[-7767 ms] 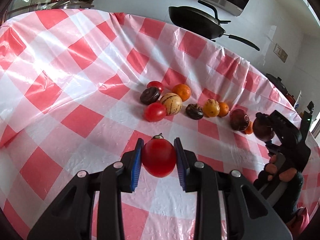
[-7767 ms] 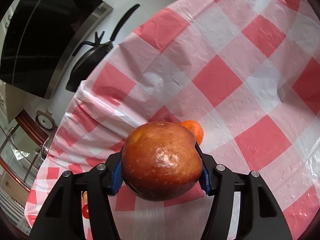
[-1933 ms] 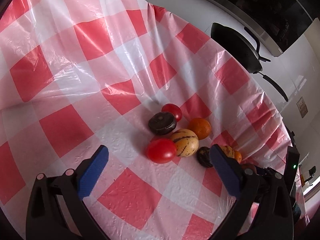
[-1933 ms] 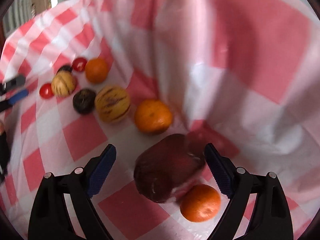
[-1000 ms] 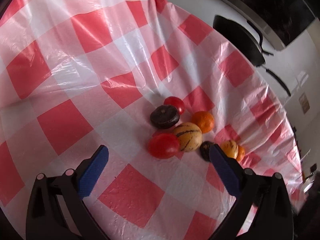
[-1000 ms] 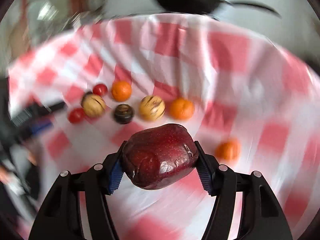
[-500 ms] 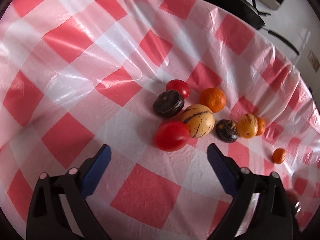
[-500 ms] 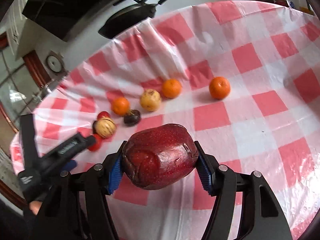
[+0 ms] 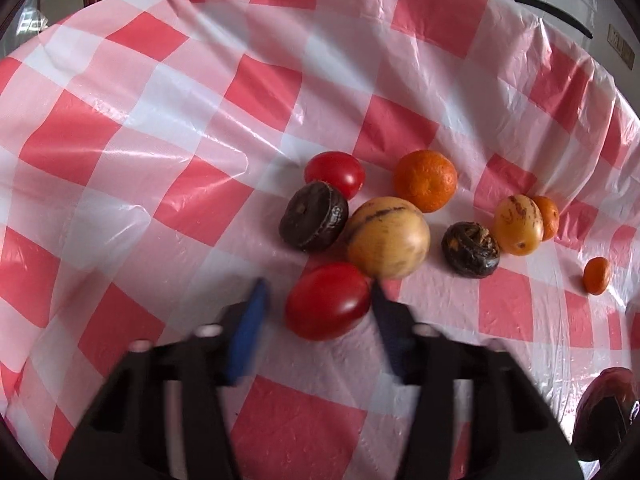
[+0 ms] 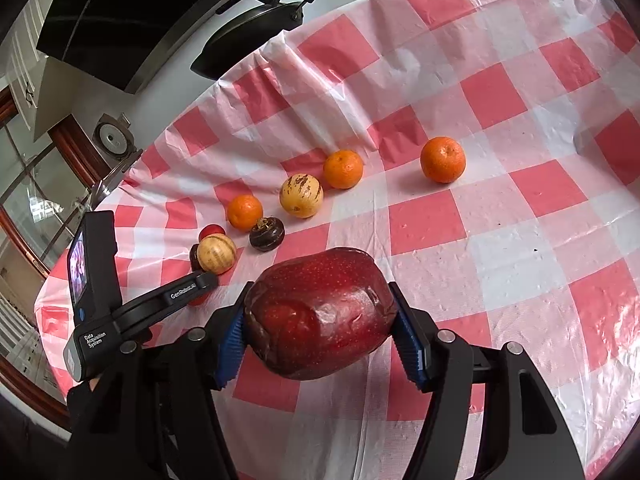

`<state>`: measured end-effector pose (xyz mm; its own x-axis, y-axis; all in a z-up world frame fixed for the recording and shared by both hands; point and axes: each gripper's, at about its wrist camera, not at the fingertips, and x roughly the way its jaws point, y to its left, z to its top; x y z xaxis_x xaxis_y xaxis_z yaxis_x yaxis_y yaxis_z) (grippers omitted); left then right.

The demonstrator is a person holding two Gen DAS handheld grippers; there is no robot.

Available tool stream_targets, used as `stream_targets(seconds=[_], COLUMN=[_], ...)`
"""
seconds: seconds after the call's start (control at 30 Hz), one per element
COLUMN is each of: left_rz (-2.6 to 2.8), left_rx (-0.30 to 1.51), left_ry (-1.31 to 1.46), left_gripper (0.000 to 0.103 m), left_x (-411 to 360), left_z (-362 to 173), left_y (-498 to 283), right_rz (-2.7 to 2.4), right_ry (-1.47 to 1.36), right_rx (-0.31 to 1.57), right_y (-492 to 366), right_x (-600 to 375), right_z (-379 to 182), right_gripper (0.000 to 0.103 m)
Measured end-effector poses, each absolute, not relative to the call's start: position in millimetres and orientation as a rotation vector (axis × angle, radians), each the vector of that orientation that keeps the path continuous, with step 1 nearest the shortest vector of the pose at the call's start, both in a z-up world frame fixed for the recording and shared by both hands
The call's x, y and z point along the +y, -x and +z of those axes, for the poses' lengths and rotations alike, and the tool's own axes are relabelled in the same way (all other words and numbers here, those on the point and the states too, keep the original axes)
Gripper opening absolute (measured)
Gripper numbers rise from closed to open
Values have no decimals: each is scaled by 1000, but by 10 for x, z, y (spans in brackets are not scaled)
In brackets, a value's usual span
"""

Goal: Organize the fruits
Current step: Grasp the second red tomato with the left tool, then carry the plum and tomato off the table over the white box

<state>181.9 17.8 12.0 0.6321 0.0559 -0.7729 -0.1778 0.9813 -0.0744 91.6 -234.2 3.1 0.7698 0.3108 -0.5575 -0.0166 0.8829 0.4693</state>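
Note:
A red tomato (image 9: 328, 300) lies on the checked cloth between the jaws of my left gripper (image 9: 318, 292), which are closing. The right pad is at its skin and the left pad (image 9: 248, 328) stands a little off it. Just behind it sit a striped yellow fruit (image 9: 388, 236), a dark round fruit (image 9: 314, 216), a second tomato (image 9: 334, 174) and an orange (image 9: 425, 180). My right gripper (image 10: 320, 300) is shut on a dark red apple (image 10: 312, 320), held above the cloth. The left gripper (image 10: 196, 284) shows at the left of the right wrist view.
Further right lie another dark fruit (image 9: 471, 249), a yellow fruit (image 9: 518, 224) and two oranges (image 9: 548, 216) (image 9: 596, 276). One orange (image 10: 443, 159) lies apart from the row. A black pan (image 10: 256, 40) stands beyond the table's far edge. A gloved hand (image 10: 92, 400) holds the left gripper.
The left gripper has moved in on the front tomato and its jaws have narrowed from wide apart to close around it. The right gripper still holds the apple; its view has rolled.

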Motion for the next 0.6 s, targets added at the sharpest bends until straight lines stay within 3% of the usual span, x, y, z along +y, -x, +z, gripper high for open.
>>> stream_targets(seconds=[0.6], left_rz=[66], left_rx=[701], left_ry=[279], left_gripper=[38], left_x=[273], left_z=[303], left_y=[-971], right_rz=[197], right_ry=[-471], right_rx=[688], right_y=[-973], right_x=[-2335], right_z=[-6], right_gripper=[63])
